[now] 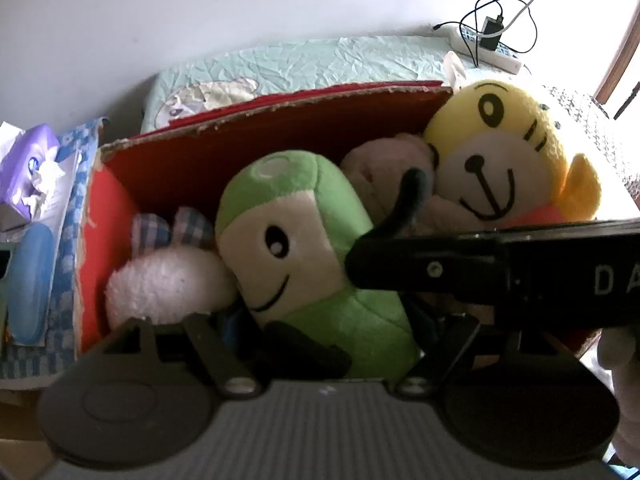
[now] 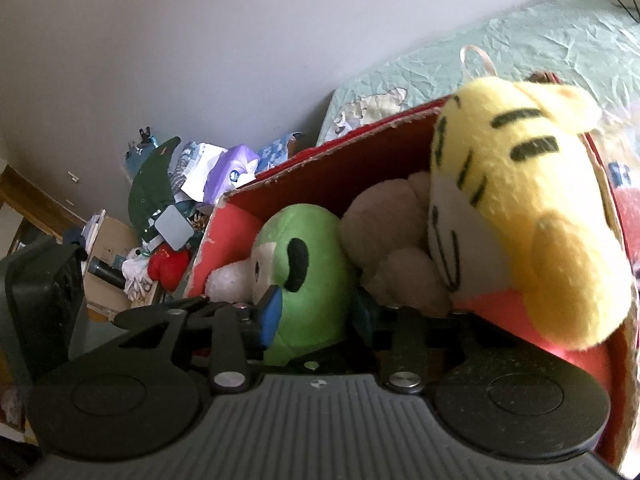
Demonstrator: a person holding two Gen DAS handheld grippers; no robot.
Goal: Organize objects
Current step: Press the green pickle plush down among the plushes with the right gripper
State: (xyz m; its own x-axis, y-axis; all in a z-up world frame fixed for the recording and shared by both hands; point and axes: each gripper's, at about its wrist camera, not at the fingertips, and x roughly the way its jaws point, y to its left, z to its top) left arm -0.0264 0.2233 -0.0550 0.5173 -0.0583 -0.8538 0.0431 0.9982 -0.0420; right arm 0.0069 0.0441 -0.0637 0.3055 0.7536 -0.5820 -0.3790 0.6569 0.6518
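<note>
A red cardboard box point(image 1: 280, 116) point(image 2: 320, 156) holds plush toys packed side by side: a white one point(image 1: 168, 280), a green one point(image 1: 304, 248) point(image 2: 312, 280), a beige one point(image 1: 384, 168) point(image 2: 384, 224) and a yellow tiger point(image 1: 500, 152) point(image 2: 520, 200). My left gripper point(image 1: 328, 328) is spread wide, its blue pads on either side of the green toy's lower body. My right gripper point(image 2: 318, 312) has its pads pressed against both sides of the green toy's head. In the left wrist view its black body point(image 1: 520, 272) reaches in from the right over the box.
A mint bedspread point(image 1: 320, 60) lies behind the box, with a power strip and charger cables point(image 1: 488, 40) at the back right. Left of the box sit a purple tissue pack point(image 1: 28, 160), a blue case point(image 1: 32, 280) and a pile of clutter point(image 2: 160, 200).
</note>
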